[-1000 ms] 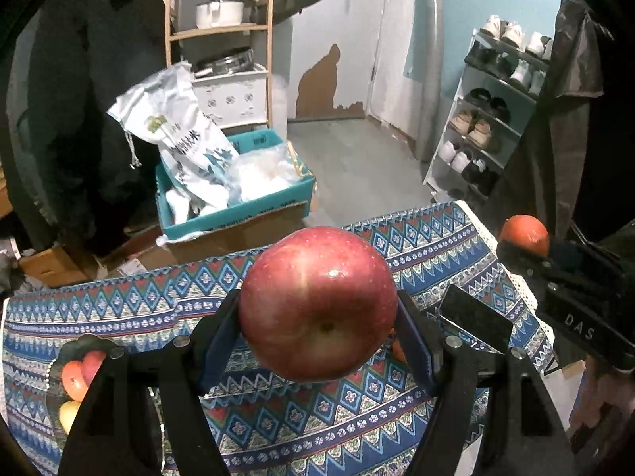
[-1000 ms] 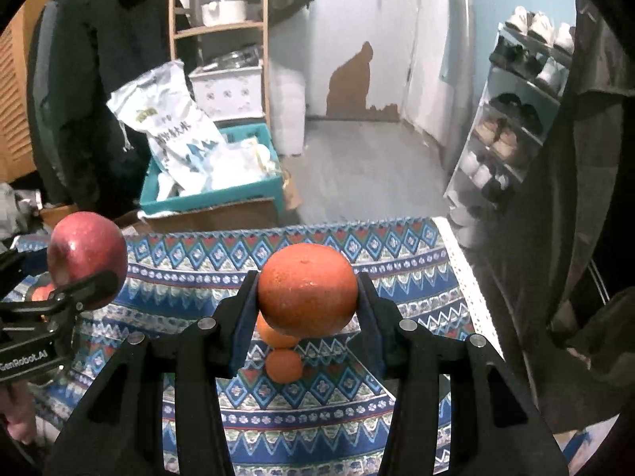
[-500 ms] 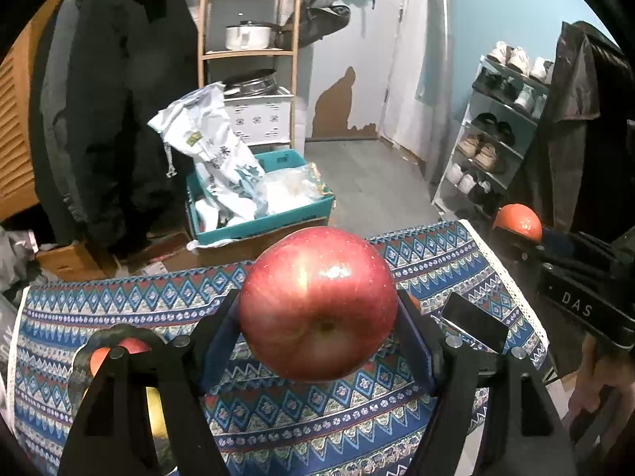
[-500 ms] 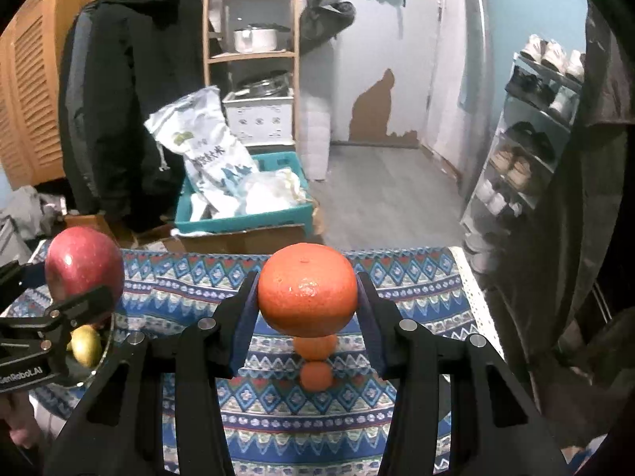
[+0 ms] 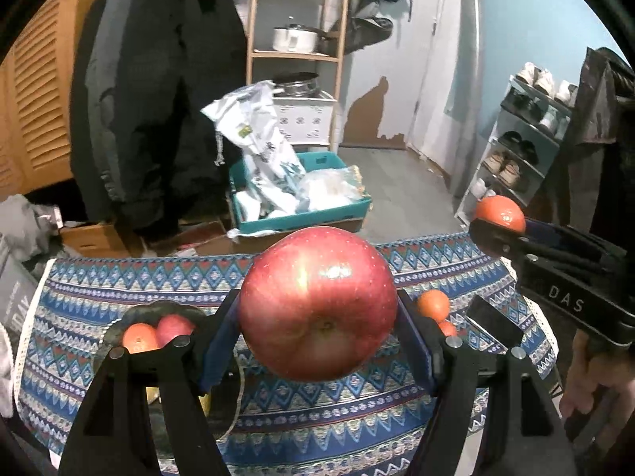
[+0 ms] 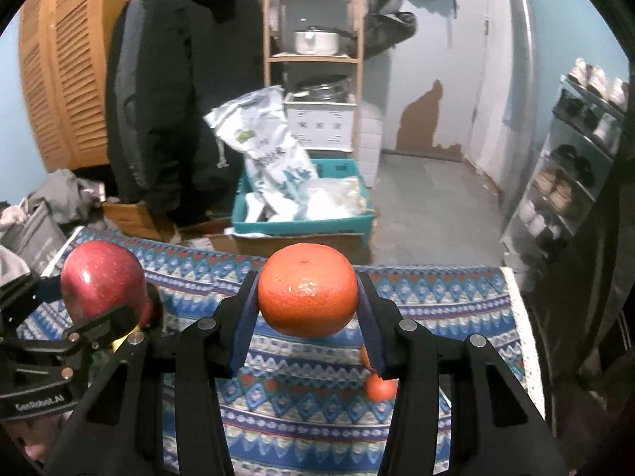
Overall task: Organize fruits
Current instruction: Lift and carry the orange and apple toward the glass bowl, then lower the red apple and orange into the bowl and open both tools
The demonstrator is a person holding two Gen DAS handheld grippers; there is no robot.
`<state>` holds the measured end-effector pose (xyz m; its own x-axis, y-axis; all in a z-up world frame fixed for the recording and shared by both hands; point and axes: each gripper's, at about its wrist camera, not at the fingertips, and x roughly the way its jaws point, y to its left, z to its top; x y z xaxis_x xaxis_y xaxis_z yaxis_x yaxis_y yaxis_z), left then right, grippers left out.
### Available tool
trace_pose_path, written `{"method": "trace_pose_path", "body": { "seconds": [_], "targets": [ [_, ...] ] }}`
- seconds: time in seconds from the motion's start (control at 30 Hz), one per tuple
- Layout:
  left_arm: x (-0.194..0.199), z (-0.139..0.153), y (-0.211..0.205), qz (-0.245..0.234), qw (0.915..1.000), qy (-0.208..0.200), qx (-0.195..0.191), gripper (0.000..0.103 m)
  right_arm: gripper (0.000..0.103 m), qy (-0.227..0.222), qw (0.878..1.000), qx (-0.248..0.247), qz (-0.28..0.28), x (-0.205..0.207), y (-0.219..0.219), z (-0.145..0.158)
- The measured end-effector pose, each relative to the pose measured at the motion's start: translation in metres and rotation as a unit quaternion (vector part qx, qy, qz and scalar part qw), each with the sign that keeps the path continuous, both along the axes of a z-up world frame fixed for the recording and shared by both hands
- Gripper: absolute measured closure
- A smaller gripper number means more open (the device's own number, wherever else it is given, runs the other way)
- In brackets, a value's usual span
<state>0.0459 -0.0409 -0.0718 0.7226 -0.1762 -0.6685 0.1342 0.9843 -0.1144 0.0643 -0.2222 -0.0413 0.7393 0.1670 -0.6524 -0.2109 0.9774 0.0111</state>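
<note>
My left gripper (image 5: 317, 317) is shut on a big red apple (image 5: 317, 305), held above the patterned tablecloth (image 5: 297, 408). Below and to its left stands a dark fruit bowl (image 5: 158, 309) holding an orange (image 5: 139, 338), a red apple (image 5: 174, 325) and something yellow, partly hidden by my fingers. My right gripper (image 6: 307, 297) is shut on an orange (image 6: 307, 289), also in the air over the cloth. Two small oranges (image 5: 433, 304) lie on the cloth to the right of the bowl; one small orange (image 6: 380, 388) shows under the right fingers. The held apple (image 6: 101, 277) appears at the left of the right wrist view.
A dark flat rectangle, like a phone (image 5: 494, 325), lies on the cloth at the right. Beyond the table's far edge sit a teal crate (image 5: 301, 214) with bags, a wooden shelf (image 5: 297, 51), hanging coats (image 5: 158, 99) and a shoe rack (image 5: 524, 150). A hand (image 5: 591, 380) grips the right tool.
Both grippers moved left and rose a little with their fruit. The bowl has come further into view under the left gripper, and the loose oranges slid right in both views.
</note>
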Motion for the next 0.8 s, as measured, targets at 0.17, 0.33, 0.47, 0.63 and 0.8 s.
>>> {"method": "trace_pose_path", "body": {
  "seconds": [0.17, 0.33, 0.47, 0.63, 0.8],
  "targets": [
    [-0.009, 0.002, 0.023, 0.020, 0.9998, -0.004, -0.005, 0.028, 0.057, -0.002, 1.000, 0.002, 0.024, 0.002, 0.025, 0.003],
    [-0.013, 0.000, 0.046, 0.042, 0.9991, -0.001, -0.007, 0.028, 0.057, -0.001, 0.999, 0.006, 0.047, 0.005, 0.050, 0.004],
    [-0.015, -0.004, 0.064, 0.062, 0.9981, 0.005, -0.008, 0.028, 0.057, 0.004, 0.998, 0.008, 0.063, 0.009, 0.070, 0.000],
    [-0.018, -0.015, 0.086, 0.085, 0.9962, 0.015, -0.006, 0.028, 0.057, 0.017, 0.996, 0.008, 0.085, 0.017, 0.097, -0.011],
    [-0.020, -0.032, 0.107, 0.108, 0.9934, 0.036, -0.005, 0.028, 0.057, 0.036, 0.993, 0.007, 0.108, 0.023, 0.127, -0.027]
  ]
}}
